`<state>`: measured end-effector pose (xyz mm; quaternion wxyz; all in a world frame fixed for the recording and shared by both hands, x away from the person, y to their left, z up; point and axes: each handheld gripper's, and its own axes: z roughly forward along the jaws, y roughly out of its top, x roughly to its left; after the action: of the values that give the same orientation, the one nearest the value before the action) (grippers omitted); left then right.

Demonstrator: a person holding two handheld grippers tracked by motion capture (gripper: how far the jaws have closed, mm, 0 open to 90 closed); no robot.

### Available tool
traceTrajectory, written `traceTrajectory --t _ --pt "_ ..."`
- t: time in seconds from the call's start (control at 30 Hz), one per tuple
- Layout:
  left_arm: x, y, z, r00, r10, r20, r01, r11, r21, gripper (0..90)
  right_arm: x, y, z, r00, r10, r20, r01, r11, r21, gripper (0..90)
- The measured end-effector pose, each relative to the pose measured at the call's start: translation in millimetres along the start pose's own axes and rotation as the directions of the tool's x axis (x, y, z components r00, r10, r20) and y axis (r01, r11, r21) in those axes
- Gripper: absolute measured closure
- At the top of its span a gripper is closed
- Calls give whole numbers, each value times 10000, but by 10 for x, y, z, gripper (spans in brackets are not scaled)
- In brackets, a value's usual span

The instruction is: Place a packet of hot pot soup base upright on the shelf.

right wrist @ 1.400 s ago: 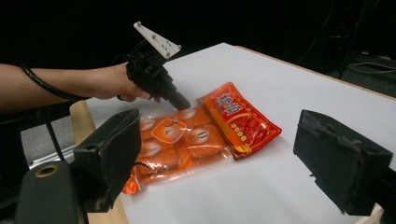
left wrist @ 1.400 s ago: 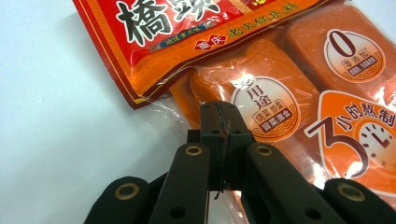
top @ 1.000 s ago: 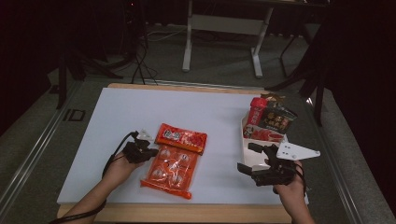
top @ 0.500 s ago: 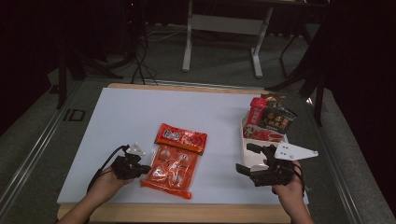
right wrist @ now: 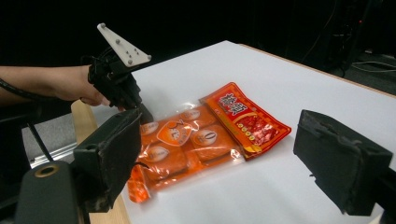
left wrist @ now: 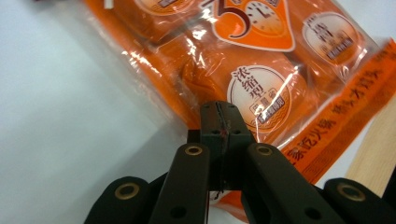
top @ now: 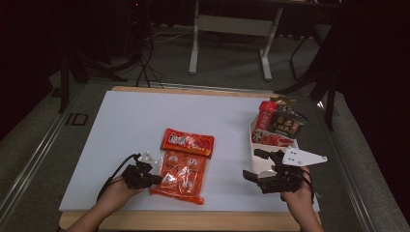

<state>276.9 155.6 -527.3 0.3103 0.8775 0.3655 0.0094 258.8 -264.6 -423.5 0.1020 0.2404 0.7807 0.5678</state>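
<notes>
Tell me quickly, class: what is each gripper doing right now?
Left gripper: jaws shut, tips at the edge of the orange packet; whether it is pinched cannot be told.
Right gripper: open, holding nothing.

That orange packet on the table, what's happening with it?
A person holds a claw in each hand at a white table. The left claw is shut, its tips at the left edge of a clear orange plastic packet of round portions; whether it pinches the film I cannot tell. A red foil pouch overlaps the packet's far end. The right claw is open and apart, near a white box of snack packs.
</notes>
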Motion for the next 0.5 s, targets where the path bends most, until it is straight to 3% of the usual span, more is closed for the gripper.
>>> traceTrajectory --t 0.3,0.5 --pt "-128 136 128 9977 213 637 -206 9997 -115 899 -1 -5 -1 10000 -7 -25 7 10000 -16 149" --pt "-142 172 144 9961 350 811 -336 9993 -187 898 2 -12 11 10000 -79 -8 79 10000 52 149"
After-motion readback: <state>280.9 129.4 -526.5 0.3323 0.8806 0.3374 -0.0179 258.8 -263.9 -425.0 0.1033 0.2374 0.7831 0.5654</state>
